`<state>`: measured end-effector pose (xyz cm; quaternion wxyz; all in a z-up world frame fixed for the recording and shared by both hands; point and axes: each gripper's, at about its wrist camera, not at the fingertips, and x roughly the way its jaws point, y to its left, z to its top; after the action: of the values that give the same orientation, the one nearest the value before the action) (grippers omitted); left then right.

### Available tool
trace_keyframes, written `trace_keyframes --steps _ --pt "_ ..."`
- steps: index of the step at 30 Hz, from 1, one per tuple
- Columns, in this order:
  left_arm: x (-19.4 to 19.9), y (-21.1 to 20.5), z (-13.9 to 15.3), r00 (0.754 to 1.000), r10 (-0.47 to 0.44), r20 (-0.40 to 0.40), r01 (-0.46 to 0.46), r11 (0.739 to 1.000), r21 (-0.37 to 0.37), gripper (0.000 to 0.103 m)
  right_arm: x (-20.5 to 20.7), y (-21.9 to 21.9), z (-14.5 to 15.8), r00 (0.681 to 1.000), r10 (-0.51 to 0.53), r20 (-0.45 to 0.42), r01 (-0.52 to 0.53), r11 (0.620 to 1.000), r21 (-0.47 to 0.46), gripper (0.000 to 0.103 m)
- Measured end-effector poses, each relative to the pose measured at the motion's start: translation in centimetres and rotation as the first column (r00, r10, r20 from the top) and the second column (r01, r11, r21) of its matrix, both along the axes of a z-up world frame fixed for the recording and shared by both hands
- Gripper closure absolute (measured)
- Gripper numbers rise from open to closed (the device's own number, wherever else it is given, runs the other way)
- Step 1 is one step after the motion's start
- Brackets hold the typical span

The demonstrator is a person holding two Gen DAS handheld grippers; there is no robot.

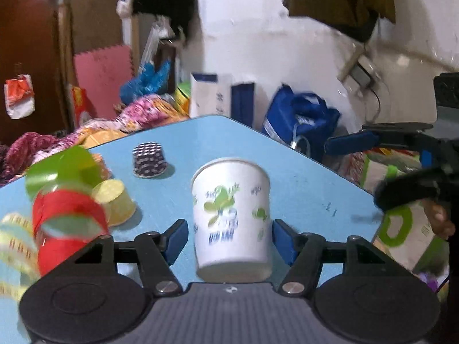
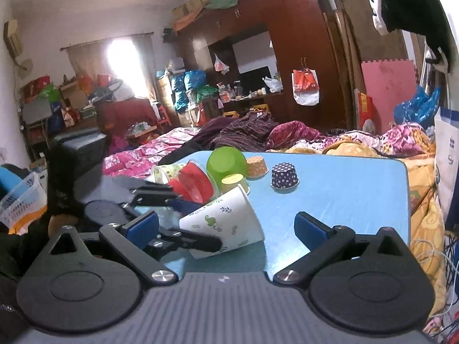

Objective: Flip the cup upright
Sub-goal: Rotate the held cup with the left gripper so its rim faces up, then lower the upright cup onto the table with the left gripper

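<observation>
A white paper cup with green leaf print (image 1: 231,215) sits between the blue pads of my left gripper (image 1: 229,240), rim away from the camera; the jaws stand wide, with a gap on the left side. In the right wrist view the same cup (image 2: 222,225) is tilted over the blue table (image 2: 344,189), its rim toward the right, with the left gripper's fingers (image 2: 189,240) around its narrow end. My right gripper (image 2: 226,229) is open and empty, hovering near the table's front edge; it shows in the left wrist view (image 1: 373,140) beyond the table's right edge.
On the table's left stand a dark polka-dot cup upside down (image 2: 284,177), an orange dotted cup (image 2: 257,166), a yellow cup (image 2: 233,182), a green bowl (image 2: 226,162) and a red-banded container (image 2: 193,185). A bed with clothes lies beyond. Bags stand past the right edge.
</observation>
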<state>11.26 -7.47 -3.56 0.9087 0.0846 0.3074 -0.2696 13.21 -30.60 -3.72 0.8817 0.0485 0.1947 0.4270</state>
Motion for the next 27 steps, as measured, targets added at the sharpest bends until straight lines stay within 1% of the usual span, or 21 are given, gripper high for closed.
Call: trace_keyframes --steps 2,3,4,5,6,8,9,12,13,15,18,20,22,27 --pt "1.2 -0.9 0.9 0.999 0.005 -0.049 -0.003 0.999 0.034 0.033 -0.5 -0.5 -0.1 1.000 -0.003 0.010 0.003 1.000 0.015 0.001" --pt "1.6 -1.5 1.1 0.998 0.007 -0.060 -0.003 0.998 0.068 0.033 -0.6 -0.7 -0.1 1.000 -0.002 0.014 0.001 1.000 0.023 0.001" --pt "2.1 -2.5 1.1 0.997 0.013 -0.079 -0.003 0.992 0.127 0.033 -0.8 -0.9 -0.1 1.000 0.000 0.018 -0.001 1.000 0.031 0.001" --pt "2.4 -3.0 1.1 0.996 0.024 -0.087 -0.009 0.986 0.165 0.033 -0.9 -1.2 -0.2 1.000 0.000 0.021 -0.001 0.999 0.038 0.001" --pt "2.8 -3.7 1.1 0.996 0.030 -0.086 -0.013 0.981 0.195 0.035 -1.1 -1.2 0.0 1.000 -0.003 0.025 0.002 0.999 0.044 0.001" --pt "2.8 -4.5 1.3 0.997 0.025 -0.075 -0.008 0.974 0.226 0.036 -1.4 -1.7 -0.1 1.000 -0.005 0.027 0.004 0.998 0.060 0.001" --pt "2.6 -4.7 1.5 0.998 0.017 -0.062 -0.002 0.975 0.223 0.036 -1.4 -1.8 -0.2 1.000 -0.006 0.027 0.004 0.998 0.067 0.001" --pt "1.5 -3.7 2.0 1.000 0.025 0.006 -0.026 0.990 0.142 0.036 -1.7 -2.3 -0.3 0.999 -0.020 0.032 0.017 0.995 0.095 0.001" --pt "0.9 -3.3 1.9 0.998 0.049 0.048 -0.055 0.992 0.114 0.037 -1.8 -2.5 -0.4 0.999 -0.024 0.033 0.020 0.994 0.110 0.001" --pt "-0.6 -2.9 1.4 0.983 0.094 0.159 -0.107 0.991 0.077 0.037 -1.9 -2.6 -0.7 0.999 -0.044 0.027 0.040 0.991 0.128 0.001" --pt "-3.1 -1.6 -0.4 0.960 0.119 0.252 -0.123 0.992 0.000 0.037 -2.1 -2.2 -1.2 0.996 -0.088 0.031 0.083 0.987 0.141 0.001" --pt "-3.7 -0.8 -1.1 0.952 0.134 0.274 -0.127 0.991 -0.045 0.037 -2.1 -1.6 -1.5 0.993 -0.115 0.023 0.110 0.983 0.146 0.001" --pt "-4.0 0.1 -1.7 0.951 0.149 0.272 -0.133 0.988 -0.078 0.037 -2.3 -0.9 -1.7 0.991 -0.131 0.028 0.125 0.981 0.150 0.001" --pt "-5.5 2.1 -2.3 0.933 0.173 0.316 -0.128 0.979 -0.160 0.037 -2.6 0.2 -2.2 0.985 -0.166 0.041 0.157 0.973 0.168 0.001"
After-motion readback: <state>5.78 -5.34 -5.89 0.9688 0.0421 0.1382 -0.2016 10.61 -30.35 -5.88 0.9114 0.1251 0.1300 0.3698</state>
